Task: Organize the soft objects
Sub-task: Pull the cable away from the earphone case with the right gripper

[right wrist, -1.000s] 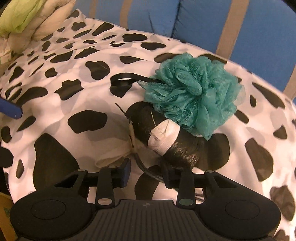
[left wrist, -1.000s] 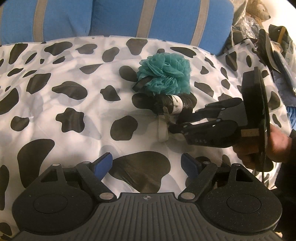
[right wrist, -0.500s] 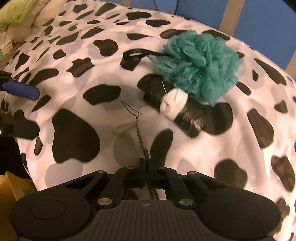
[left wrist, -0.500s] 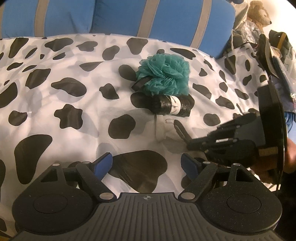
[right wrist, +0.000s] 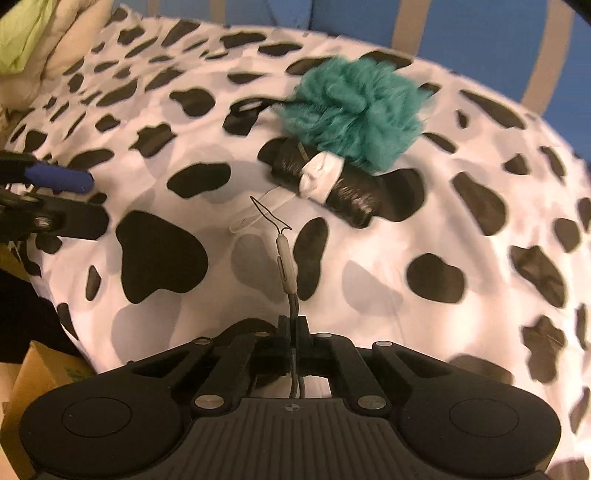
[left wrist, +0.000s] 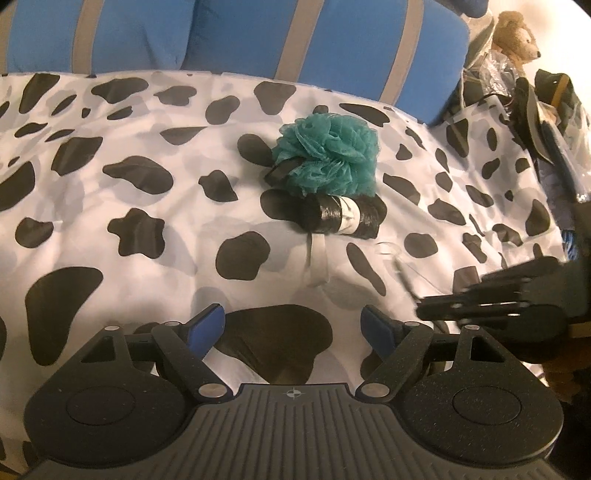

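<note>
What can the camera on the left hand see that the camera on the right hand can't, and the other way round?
Only the left view shows the teddy bear and the cluttered pile at the far right. Only the right view shows the thin cord pinched in the closed right tool, a green and cream bundle and a cardboard box. Both show the teal bath pouf, the black roll, the cow-print cover and the open left tool.
</note>
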The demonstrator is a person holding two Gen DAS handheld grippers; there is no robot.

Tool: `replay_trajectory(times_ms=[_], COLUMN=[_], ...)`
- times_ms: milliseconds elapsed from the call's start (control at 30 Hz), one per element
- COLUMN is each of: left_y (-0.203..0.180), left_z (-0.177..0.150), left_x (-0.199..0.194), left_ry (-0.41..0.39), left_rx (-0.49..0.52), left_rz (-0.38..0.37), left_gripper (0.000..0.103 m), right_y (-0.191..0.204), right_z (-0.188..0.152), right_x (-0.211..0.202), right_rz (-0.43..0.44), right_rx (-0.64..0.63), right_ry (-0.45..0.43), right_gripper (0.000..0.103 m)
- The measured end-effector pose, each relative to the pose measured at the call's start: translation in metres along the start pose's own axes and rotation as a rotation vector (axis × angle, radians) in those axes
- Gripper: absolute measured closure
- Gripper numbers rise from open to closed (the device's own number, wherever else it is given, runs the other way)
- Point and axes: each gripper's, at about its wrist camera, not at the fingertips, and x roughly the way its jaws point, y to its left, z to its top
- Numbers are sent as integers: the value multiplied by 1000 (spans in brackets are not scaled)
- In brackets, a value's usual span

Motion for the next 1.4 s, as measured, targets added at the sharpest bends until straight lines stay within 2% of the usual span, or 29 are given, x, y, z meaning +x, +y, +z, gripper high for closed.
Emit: replay_trajectory(times_ms=[200,367,567,700,867,1000,1100,1200,1267,1300,1333,1400], left_y=[-12,-24,-40,-50,-68,-76,-81,-84,-85,-85,-84,-83], left_z=[-1,-3,-8,-11,-16,-16,-14,-10,-7,-5,-3,1], left_x=[-3,5,15,21,33,47,59,71,82,85,89,94], left_ry=[-62,-57,-65,-57,-65,-32,-19,-19,-4,3,13,29], left_rx=[85,142,223,277,389,433,457,483,512,517,517,508], left_rz=[15,19,67,73,120,138,160,190,236,249,248,239], left_gripper=[22,22,22,22,25,35,47,48,50,54,64,67], right_y=[-8,-14,-15,-17,-15,-11,-12,-15,-18,-18,-18,-16], right_z=[-20,-42,-58,-58,-57,-59,-60,-61,-62,-61,-61,-60], right_x=[-39,-62,-71,-72,-72,-70,-66,-65,-65,-65,-65,-65], right_rz=[-1,6,-25,-10,-1,-43,-84,-97,-97,-99,-105,-114], right_rx=[106,186,227,240,241,209,189,195,206,205,203,193], right_ry=[-42,-54,-52,-61,-73,-71,-56,-59,-62,-62,-63,-70], right_gripper=[99,99,99,99,99,99,99,99,99,99,99,99])
